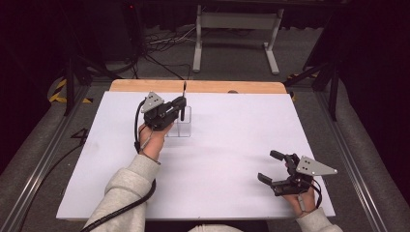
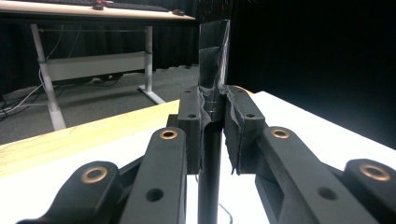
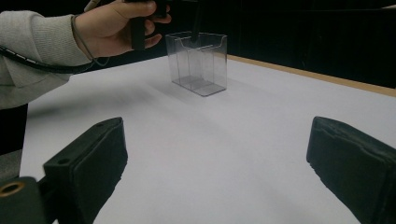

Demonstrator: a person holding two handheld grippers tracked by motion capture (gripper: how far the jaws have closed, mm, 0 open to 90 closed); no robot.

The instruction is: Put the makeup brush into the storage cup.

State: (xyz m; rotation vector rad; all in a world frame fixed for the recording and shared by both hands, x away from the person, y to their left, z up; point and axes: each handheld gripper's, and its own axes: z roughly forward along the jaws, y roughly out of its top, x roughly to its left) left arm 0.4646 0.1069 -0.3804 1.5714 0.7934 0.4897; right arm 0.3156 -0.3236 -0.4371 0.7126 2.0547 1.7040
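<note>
The left gripper sits at the far left part of the white table, its jaws pressed together on a thin black strip that stands upright between them. In the left gripper view the strip rises straight out of the pinch and above the pads, and its lower part runs down below them, between the two black jaw arms. Directly under and just beyond this gripper stands a clear plastic box, open at the top, with the strip's lower end at its mouth; whether the strip touches the box's walls cannot be told. In the right gripper view the same box stands upright on the table well ahead of the right gripper's jaws, with the left hand just beside it and above its rim. The right gripper rests low near the table's near right edge, well apart from the box, its jaws spread wide with only bare table between them, and the right hand grips it from behind.
</note>
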